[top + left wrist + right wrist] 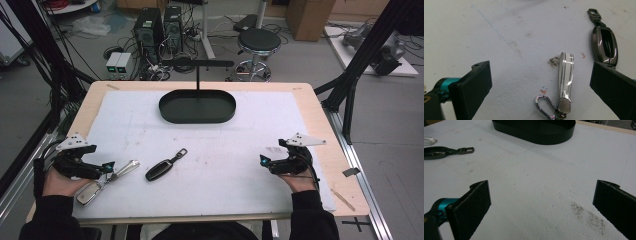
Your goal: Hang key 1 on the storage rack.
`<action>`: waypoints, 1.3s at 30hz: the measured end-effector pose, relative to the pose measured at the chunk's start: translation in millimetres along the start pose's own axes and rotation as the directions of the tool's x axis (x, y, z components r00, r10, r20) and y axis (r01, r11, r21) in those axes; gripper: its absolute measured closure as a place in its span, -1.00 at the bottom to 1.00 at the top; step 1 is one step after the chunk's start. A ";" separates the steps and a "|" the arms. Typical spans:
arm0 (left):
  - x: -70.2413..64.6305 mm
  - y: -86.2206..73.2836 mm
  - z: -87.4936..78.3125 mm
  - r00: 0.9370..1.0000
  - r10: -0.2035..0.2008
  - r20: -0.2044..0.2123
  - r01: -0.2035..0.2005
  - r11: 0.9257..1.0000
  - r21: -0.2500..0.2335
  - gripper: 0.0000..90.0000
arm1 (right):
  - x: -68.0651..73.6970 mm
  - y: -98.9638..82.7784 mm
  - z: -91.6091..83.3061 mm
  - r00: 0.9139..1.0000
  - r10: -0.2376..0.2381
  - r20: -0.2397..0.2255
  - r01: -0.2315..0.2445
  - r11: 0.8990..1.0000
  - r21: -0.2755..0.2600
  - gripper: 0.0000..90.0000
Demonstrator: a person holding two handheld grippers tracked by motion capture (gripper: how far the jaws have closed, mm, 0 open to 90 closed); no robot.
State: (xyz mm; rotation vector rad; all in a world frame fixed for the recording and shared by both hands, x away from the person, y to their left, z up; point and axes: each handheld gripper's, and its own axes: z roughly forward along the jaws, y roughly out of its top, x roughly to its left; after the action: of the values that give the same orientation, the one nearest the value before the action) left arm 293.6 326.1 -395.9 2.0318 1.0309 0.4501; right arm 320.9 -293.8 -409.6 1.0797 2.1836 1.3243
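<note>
Hovering low at the lower left of the high view, left claw (109, 166) spread wide and empty, right over the silver key fob (90, 191) and its strap. Seen in the left claw view between the two black jaws: silver strap (566, 72) lying flat at lower centre, snap hook (544, 106) just beside it at the bottom edge, pads touching neither. Fob body itself lay below the claw in the high view, partly hidden by the hand, at the near left edge of the white mat (220, 150).

Rested at the lower right of the high view, right claw (264, 161) likewise wide open with nothing between the jaws, well apart from every object; bare mat and a dark smudge ahead of it in the right claw view.

Lay just right of the silver strap, near lower centre of the high view, a dark key fob (159, 169) with its own clip toward the upper right. Stood at upper centre, far side of the tabletop, a black oval tray (197, 106), empty as far as could be seen.

Judged light and small, but awkward: glossy, slippery strap, loose metal hook, likely to swing and dangle once lifted. Judged best taken across the strap's narrow width near the mesh crimp, or on the stiff fob body, rather than on the rounded hook.
</note>
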 end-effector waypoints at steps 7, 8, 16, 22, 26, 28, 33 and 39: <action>-1.6 0.3 1.7 1.000 -0.002 0.011 0.002 1.000 0.005 -0.90 | 0.8 -0.6 0.3 1.000 -0.006 0.001 0.006 1.000 0.001 -0.98; -1.6 0.3 1.8 1.000 -0.006 0.014 0.006 1.000 0.006 -0.90 | 0.9 -0.7 0.4 1.000 -0.006 0.004 0.006 1.000 0.001 -0.98; -1.6 0.2 1.9 1.000 -0.016 0.024 0.016 1.000 0.003 -0.90 | 1.0 -1.2 0.7 1.000 -0.007 0.009 0.007 1.000 0.000 -0.98; -2.3 0.8 2.4 1.000 -0.010 0.025 0.010 1.000 0.009 -0.90 | 1.4 -1.7 0.6 1.000 -0.006 0.010 0.006 1.000 -0.001 -0.98; -3.7 2.1 3.8 1.000 -0.004 0.029 0.004 1.000 0.013 -0.90 | 1.3 -2.3 1.7 1.000 -0.008 0.008 0.008 1.000 0.008 -0.98; -4.2 2.5 4.3 1.000 -0.003 0.029 0.003 1.000 0.015 -0.90 | 1.2 -2.4 1.8 1.000 -0.008 0.005 0.008 1.000 0.007 -0.98; -8.8 6.1 7.9 0.999 0.010 0.041 -0.011 1.000 0.024 -0.90 | 1.2 -2.7 1.9 1.000 -0.005 0.001 0.005 1.000 0.008 -0.98; -14.0 9.5 12.9 0.998 0.025 0.055 -0.027 0.999 0.045 -0.90 | 1.9 -3.0 2.7 1.000 -0.006 -0.002 0.006 1.000 0.015 -0.98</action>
State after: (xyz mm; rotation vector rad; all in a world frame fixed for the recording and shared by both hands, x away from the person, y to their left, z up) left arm 297.9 305.3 -396.0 2.0887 0.9910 0.3862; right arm 320.1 -291.6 -413.4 1.0763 2.2005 1.3089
